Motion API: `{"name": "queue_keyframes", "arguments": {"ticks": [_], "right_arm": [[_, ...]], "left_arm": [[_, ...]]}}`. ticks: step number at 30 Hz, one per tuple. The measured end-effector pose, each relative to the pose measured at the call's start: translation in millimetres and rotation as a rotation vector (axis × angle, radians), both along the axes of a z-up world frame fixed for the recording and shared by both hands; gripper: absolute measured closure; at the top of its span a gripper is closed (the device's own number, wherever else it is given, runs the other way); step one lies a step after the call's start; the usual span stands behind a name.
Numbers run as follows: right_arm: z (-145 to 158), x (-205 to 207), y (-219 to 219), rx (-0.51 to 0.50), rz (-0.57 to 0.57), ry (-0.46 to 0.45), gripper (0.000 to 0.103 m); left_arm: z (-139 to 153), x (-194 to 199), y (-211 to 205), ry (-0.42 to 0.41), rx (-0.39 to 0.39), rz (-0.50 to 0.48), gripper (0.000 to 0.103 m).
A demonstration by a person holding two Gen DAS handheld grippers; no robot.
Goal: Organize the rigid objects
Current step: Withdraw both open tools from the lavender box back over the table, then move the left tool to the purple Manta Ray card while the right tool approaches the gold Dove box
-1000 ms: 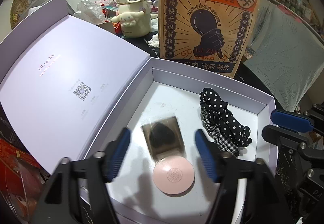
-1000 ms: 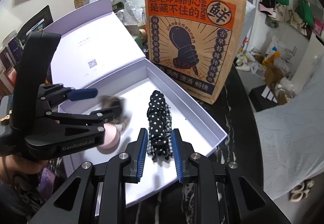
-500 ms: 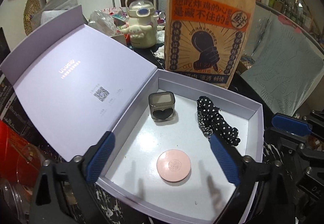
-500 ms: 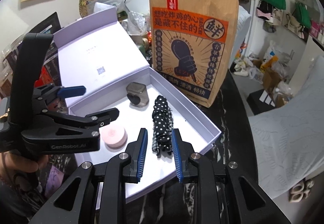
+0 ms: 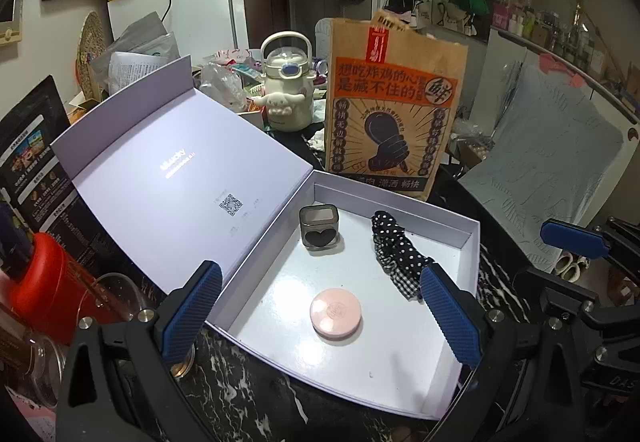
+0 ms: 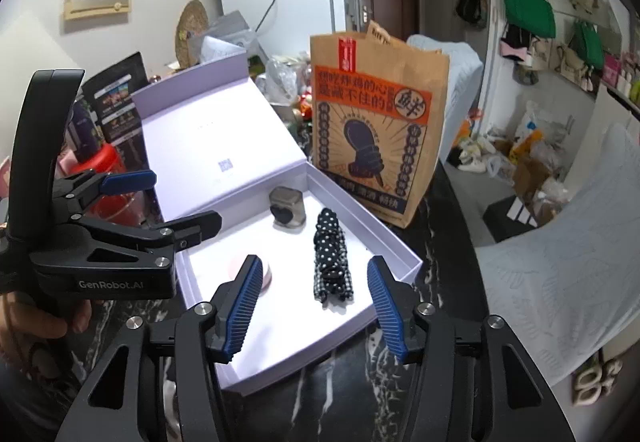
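An open white box (image 5: 472,242) (image 6: 400,254) with its lid (image 5: 172,178) folded back left holds a grey cube with a black heart (image 5: 319,229) (image 6: 287,208), a round pink compact (image 5: 336,315) (image 6: 264,274) and a black polka-dot scrunchie (image 5: 396,254) (image 6: 332,262). My left gripper (image 5: 320,318) is open and empty, above the box's near edge. My right gripper (image 6: 314,306) is open and empty, above the box's near right corner, the scrunchie just beyond it. The left gripper also shows in the right wrist view (image 6: 160,198).
A tall brown paper bag (image 5: 394,130) (image 6: 376,146) stands right behind the box. A cream kettle-shaped bottle (image 5: 286,94) and clutter lie further back. A red container (image 5: 52,282) and glass jars (image 5: 40,362) sit left of the box on the black marble table (image 5: 248,394).
Both grippers have pulled back and up from the box. The left gripper let go of the grey cube, which now stands inside. The right gripper's jaws have opened wide.
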State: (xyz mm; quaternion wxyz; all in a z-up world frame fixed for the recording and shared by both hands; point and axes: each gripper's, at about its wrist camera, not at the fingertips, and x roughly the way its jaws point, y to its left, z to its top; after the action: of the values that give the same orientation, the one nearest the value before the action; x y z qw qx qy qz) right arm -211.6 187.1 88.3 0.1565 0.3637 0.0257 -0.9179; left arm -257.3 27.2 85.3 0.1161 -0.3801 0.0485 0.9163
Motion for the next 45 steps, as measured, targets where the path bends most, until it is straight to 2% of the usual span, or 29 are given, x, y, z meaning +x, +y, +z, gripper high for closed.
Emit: {"name": "queue_keyframes", "arguments": {"ticks": [6,20,26,30,45], "right_arm": [[12.5,18.8,2.0,0.002,0.004,0.043,0.042],[26.7,60.1,4.8,-0.012,0.019,0.094,0.041],[23.4,73.2,5.0,-0.018,0.022,0.09,0.041],[19.5,81.3,3.9,-0.02,0.032,0.083,0.041],[-3.5,111.5,2.5,-0.034,0.055,0.03,0.041]], "left_arm": [[16.2,20.8,-0.3,0.043,0.001,-0.005,0.002],[28.1,62.8,-6.5,0.087,-0.014,0.01,0.002],[27.6,86.5,-1.8,0.118,-0.071,0.003,0.002],[24.8,99.0,-1.0,0.106,-0.061,-0.018,0.002],[4.7,138.8,-10.6,0.079,-0.053,0.008,0.002]]}}
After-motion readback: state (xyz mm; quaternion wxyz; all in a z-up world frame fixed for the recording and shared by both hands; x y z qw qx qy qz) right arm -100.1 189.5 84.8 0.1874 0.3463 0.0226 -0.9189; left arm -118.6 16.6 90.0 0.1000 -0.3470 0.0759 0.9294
